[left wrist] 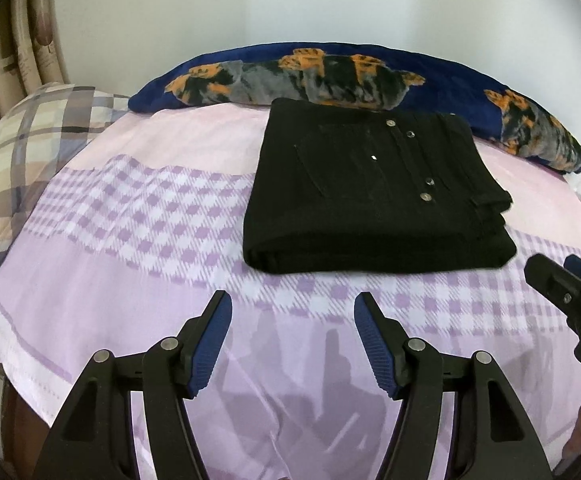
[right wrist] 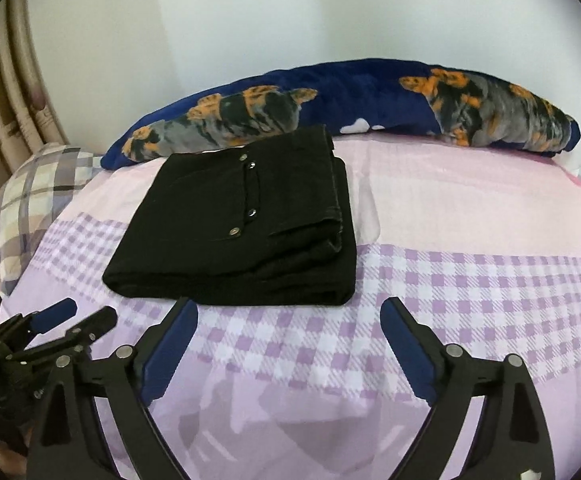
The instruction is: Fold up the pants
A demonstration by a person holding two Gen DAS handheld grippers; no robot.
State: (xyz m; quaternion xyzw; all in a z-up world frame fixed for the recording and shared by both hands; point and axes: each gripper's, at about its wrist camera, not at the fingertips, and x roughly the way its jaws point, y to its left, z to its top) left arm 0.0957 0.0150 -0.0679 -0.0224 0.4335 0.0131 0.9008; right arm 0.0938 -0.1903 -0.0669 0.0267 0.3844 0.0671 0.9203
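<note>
Looks basically done: black pants (left wrist: pixel 374 196) folded square on the bed (left wrist: pixel 130 264) near the blanket (left wrist: pixel 330 76), left gripper (left wrist: pixel 292 344) and right gripper (right wrist: pixel 288 348) jaws wide, empty, so just back off without snagging that front edge.

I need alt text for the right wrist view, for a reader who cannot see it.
Black pants lie folded in a neat stack on a pink and purple checked bedsheet. The right gripper is open and empty in front of them, and a dark blue blanket lies behind.
</note>
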